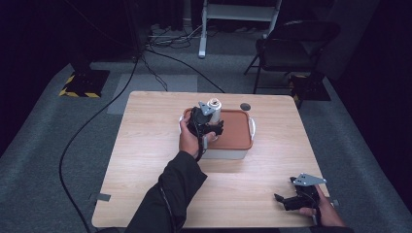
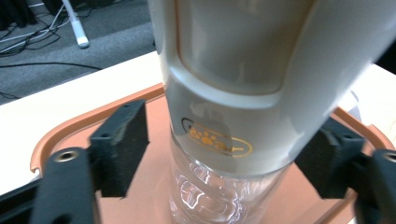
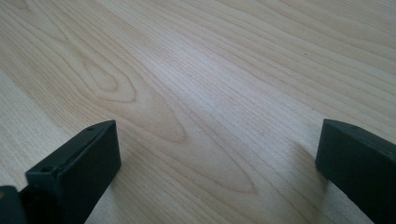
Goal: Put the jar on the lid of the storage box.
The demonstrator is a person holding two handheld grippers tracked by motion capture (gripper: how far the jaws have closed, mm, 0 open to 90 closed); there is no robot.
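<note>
On top of the orange lid (image 1: 235, 127) of the white box (image 1: 228, 153), near the table (image 1: 145, 160) middle: white-capped clear bottle (image 2: 224, 112), standing upright. Left gripper (image 2: 224, 154) around it, jaws parted, left pad apart from glass, right pad contact unclear. Right gripper (image 3: 217, 158) low over bare wood, jaws wide, holding nothing.

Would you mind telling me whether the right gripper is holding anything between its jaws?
No, the right gripper has its jaws wide apart with just the bare wooden table between them.
</note>
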